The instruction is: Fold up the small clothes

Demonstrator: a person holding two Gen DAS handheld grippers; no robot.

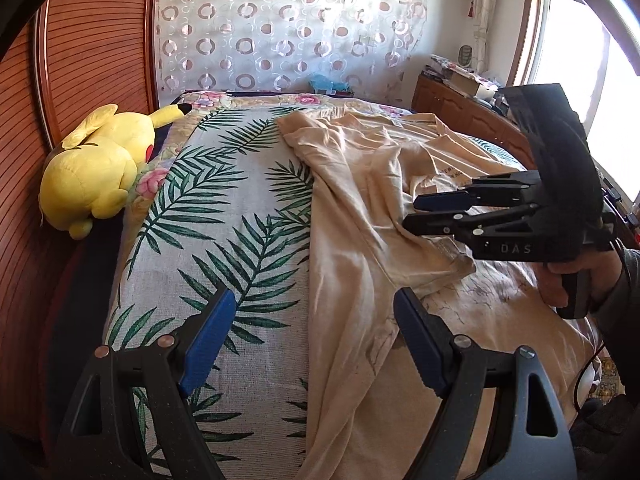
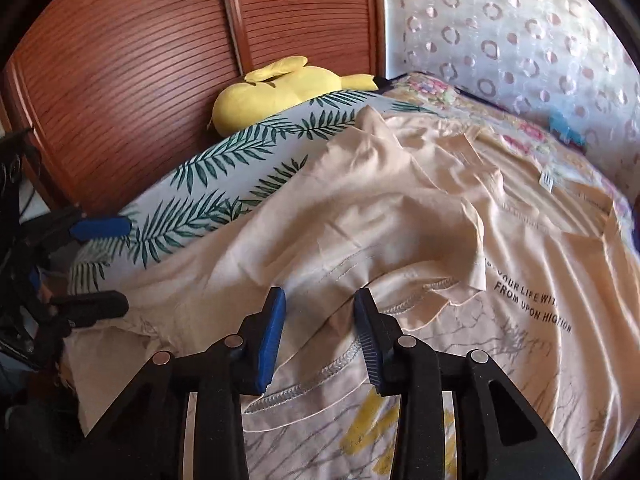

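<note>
Beige T-shirt lies crumpled and spread over the bed in the left wrist view, its left edge resting on the palm-leaf bedspread. Just in front of the shirt's near edge, the left gripper hovers with its blue pads wide apart and nothing between them. To the right of the shirt, a hand holds the right gripper above the fabric, jaws narrowly parted and empty. A yellow plush toy lies left of the shirt, against the slatted wooden headboard. In the right wrist view, the T-shirt fills the middle, printed lettering on its right part; the right gripper hangs over its stitched hem, pads apart, gripping nothing. The left gripper sits at the shirt's left edge, open.
</note>
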